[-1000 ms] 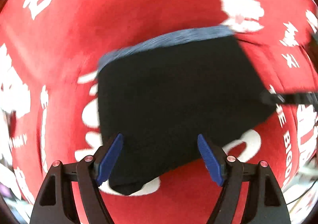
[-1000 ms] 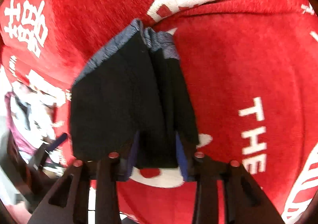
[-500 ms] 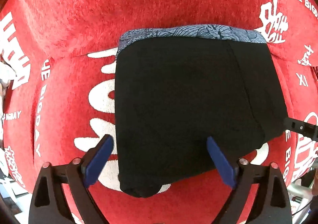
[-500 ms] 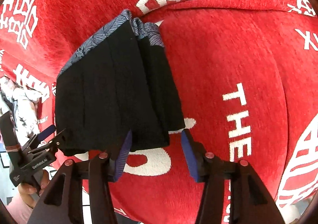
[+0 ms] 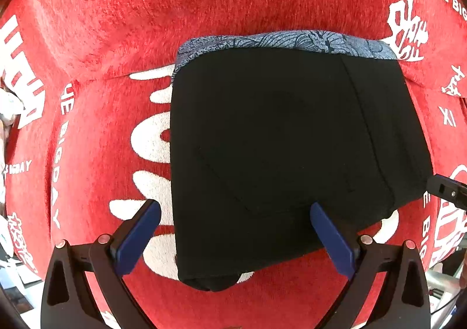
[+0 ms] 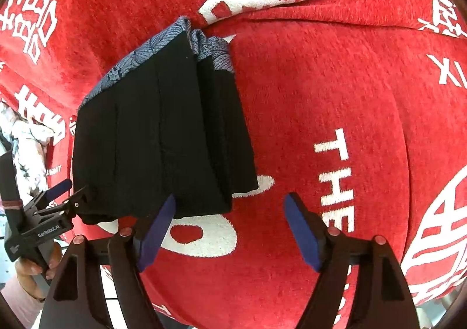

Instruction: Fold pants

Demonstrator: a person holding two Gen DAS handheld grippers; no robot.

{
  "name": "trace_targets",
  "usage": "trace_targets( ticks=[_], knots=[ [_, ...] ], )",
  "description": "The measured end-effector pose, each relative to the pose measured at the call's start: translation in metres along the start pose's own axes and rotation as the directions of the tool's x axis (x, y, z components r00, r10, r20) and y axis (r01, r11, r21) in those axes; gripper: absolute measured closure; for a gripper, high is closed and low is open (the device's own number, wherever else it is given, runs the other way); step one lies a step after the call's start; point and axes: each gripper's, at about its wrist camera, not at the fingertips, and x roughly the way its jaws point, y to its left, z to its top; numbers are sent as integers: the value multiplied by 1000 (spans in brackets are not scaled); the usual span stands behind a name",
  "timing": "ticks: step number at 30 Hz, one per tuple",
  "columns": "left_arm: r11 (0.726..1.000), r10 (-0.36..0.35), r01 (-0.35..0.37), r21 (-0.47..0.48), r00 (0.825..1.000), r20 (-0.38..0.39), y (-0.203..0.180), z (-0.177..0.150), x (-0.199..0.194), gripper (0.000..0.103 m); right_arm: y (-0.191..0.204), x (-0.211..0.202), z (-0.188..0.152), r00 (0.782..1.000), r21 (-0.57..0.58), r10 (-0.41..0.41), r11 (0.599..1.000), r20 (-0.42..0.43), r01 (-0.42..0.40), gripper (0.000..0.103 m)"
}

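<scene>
Black pants (image 5: 277,153) with a blue-grey patterned band lie folded into a compact stack on the red cloth. In the left wrist view my left gripper (image 5: 233,226) is open and empty, its blue pads on either side of the stack's near edge, above it. In the right wrist view the pants (image 6: 163,139) lie left of centre. My right gripper (image 6: 229,226) is open and empty, just off the stack's near right corner. The left gripper also shows at the lower left of the right wrist view (image 6: 58,194), and the right gripper's tip at the right edge of the left wrist view (image 5: 446,190).
A red cloth with white lettering (image 6: 335,95) covers the whole surface and has soft creases. Its edge drops off near the bottom of both views. Pale clutter (image 6: 26,136) lies beyond the cloth at the left.
My right gripper has let go of the pants' edge, opened wide and pulled back to the right. My left gripper stayed open and drew back a little.
</scene>
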Motion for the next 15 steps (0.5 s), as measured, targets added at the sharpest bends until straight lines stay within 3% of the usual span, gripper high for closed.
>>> trace_targets(
  ticks=[15],
  knots=[
    [1000, 20, -20, 20, 1000, -8, -3, 1, 5, 0, -3, 1, 0, 1000, -12, -3, 1000, -23, 3, 22]
  ],
)
